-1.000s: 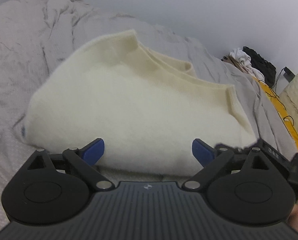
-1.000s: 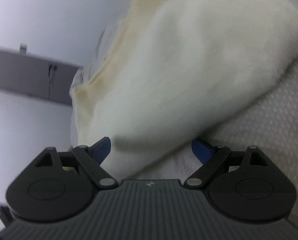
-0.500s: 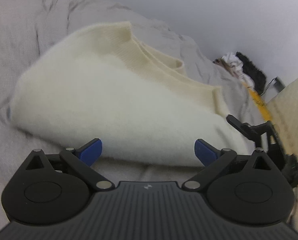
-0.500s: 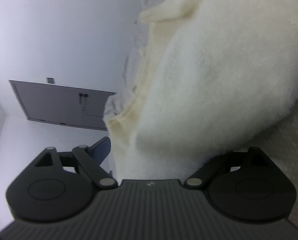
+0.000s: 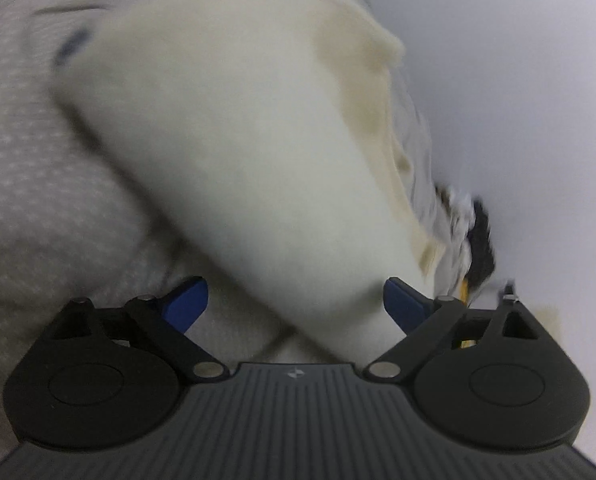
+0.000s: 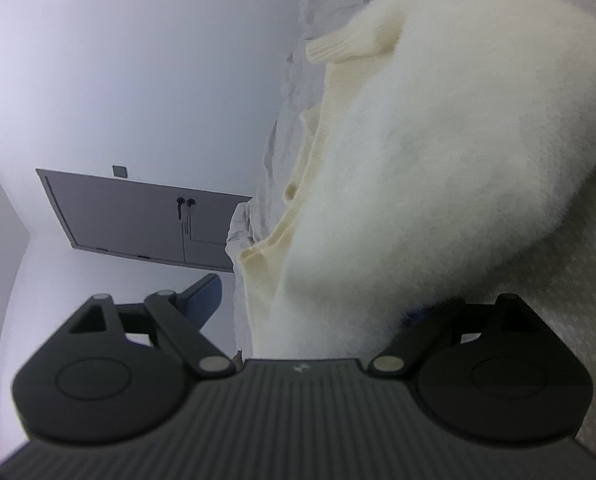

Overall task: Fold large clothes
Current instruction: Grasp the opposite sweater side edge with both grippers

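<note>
A folded cream fleece garment point(image 5: 249, 152) is seen lying on a grey dotted bedspread point(image 5: 37, 184), with a ribbed knit edge point(image 6: 310, 168) visible along its side in the right wrist view. The left wrist view is blurred by motion. The left gripper point(image 5: 295, 300) is held with its jaws spread wide; both blue fingertips point(image 5: 187, 300) are visible, and the near corner of the garment lies in the gap between them, not clamped. The right gripper point(image 6: 298, 304) is likewise spread apart: its left blue finger point(image 6: 203, 298) stands free against the white wall point(image 6: 117, 60), while the other finger is mostly hidden under the fluffy edge of the garment, so the fabric sits between the jaws without being pinched. Whether that hidden finger touches the bedspread cannot be told. A grey cabinet door point(image 6: 137, 216) is seen on the wall in the right view. A dark and white heap of items point(image 5: 474, 232) is noted beyond the garment in the left view, too blurred to identify.
</note>
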Motion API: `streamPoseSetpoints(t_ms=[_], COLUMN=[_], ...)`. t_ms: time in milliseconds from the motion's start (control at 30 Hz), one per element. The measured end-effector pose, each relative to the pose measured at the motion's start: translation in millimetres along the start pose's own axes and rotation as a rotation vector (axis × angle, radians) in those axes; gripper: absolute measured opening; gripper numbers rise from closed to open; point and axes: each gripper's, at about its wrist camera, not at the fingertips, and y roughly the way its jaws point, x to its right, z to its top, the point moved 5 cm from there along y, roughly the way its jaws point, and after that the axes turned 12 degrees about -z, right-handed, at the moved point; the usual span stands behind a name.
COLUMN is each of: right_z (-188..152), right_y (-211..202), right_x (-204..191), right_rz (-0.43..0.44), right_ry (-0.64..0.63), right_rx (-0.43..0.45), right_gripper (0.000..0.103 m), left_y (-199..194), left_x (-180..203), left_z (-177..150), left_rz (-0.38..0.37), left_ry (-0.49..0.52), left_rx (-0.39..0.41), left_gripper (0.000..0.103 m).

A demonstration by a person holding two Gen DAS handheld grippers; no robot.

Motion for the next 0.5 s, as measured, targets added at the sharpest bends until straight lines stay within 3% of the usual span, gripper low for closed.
streamPoseSetpoints(t_ms=[200, 267, 367, 500], right_z=[-0.1, -0.1, 2.3, 5.3], right_y=[-4.5, -6.0, -15.4, -21.6], right_x=[11.1, 19.7, 39.7, 44.6], right_rz=[-0.011, -0.052, -0.160, -0.239], right_ry=[0.067, 0.106, 0.169, 0.144], right_rx=[0.008, 0.024, 0.094, 0.139], right_gripper=[0.091, 0.091, 0.090, 0.075], left_y=[-2.2, 0.4, 2.7, 16.3], left_x=[-12.7, -15.1, -14.1, 0.0], left_z=[16.7, 22.4, 27.1, 35.5], left_rz=[0.015, 0.036, 0.070, 0.140], left_ry=[-0.079, -0.086, -0.047, 0.037], left_rx=[0.113, 0.126, 0.146, 0.170], left_gripper=[0.081, 0.078, 0.073, 0.063])
